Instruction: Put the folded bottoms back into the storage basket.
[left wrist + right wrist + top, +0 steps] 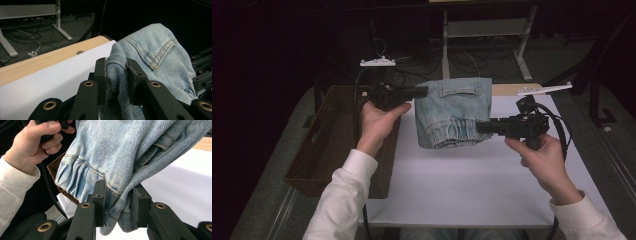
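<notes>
The folded denim garment (454, 112) hangs above the far half of the white table (472, 190), suspended between both tools. The left gripper (422, 92) clamps its far left corner; the right gripper (480, 127) clamps the near right elastic hem. The brown basket (327, 145) (the likely destination) lies beyond the table's left edge, nearer the left hand (377, 120).

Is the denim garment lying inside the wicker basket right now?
No, the denim garment hangs above the white table, gripped by both grippers, while the wicker basket sits to its left.
</notes>
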